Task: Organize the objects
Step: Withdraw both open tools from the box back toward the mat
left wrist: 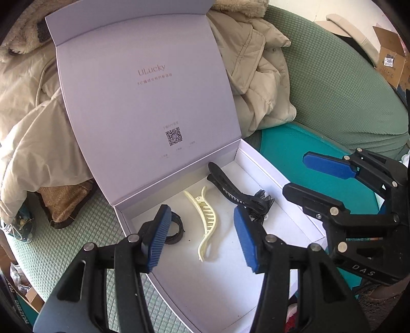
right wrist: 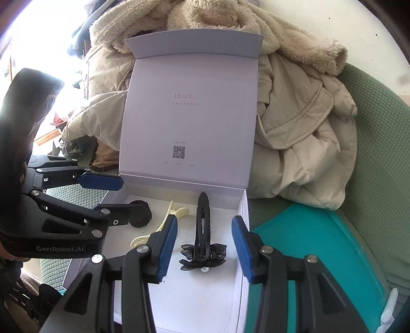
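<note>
inside white box point(left wrist: 256, 164), cream clip point(left wrist: 207, 217), black clip point(right wrist: 202, 228), both grippers apart, empty

2 wrist fisheyes, angled steeply down, close over the open box point(left wrist: 261, 164), both sharing its interior

Beige padded coat point(right wrist: 294, 143) with fleece-lined hood point(right wrist: 205, 23), heaped on green textured sofa point(left wrist: 333, 84); teal cushion point(right wrist: 320, 256) at seat; brown cardboard box point(left wrist: 390, 59) with label, beyond the sofa.
</note>
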Motion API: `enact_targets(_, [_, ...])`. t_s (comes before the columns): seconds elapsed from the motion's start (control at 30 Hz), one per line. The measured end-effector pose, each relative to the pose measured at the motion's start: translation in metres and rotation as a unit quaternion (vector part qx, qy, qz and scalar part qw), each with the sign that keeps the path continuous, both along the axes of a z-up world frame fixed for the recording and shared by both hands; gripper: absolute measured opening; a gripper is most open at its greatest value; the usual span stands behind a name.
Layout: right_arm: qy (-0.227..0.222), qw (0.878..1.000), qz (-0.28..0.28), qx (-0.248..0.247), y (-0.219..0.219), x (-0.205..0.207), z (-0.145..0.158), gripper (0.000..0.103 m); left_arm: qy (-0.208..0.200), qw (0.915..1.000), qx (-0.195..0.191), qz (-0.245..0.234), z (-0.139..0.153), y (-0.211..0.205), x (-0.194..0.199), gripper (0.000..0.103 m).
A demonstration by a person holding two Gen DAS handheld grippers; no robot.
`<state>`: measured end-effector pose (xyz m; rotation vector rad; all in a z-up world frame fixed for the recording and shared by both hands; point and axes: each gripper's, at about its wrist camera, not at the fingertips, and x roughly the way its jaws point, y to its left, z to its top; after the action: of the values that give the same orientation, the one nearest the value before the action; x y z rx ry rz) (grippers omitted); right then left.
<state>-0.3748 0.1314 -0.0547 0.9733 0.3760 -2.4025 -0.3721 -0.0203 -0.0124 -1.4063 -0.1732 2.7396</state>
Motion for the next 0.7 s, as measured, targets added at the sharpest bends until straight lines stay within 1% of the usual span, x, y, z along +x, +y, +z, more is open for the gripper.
enact_targets(0.3, [0.031,0.999,-0.006,-0.001,0.006,0.026,0.043,0.044,0.035,0.9994,-0.009,0.0,0.049,0.004,0.032,0.049])
enact_targets(0.57, [0.057,0.998,-0.011,-0.001,0.014,0.055,0.076,0.044,0.057,0.9983,-0.012,0.003,0.091,0.009,0.063,0.049])
enact_targets(0.7, [0.066,0.998,-0.013,0.0,0.018,0.07,0.088,0.044,0.071,0.9972,-0.025,0.002,0.11,0.015,0.079,0.05])
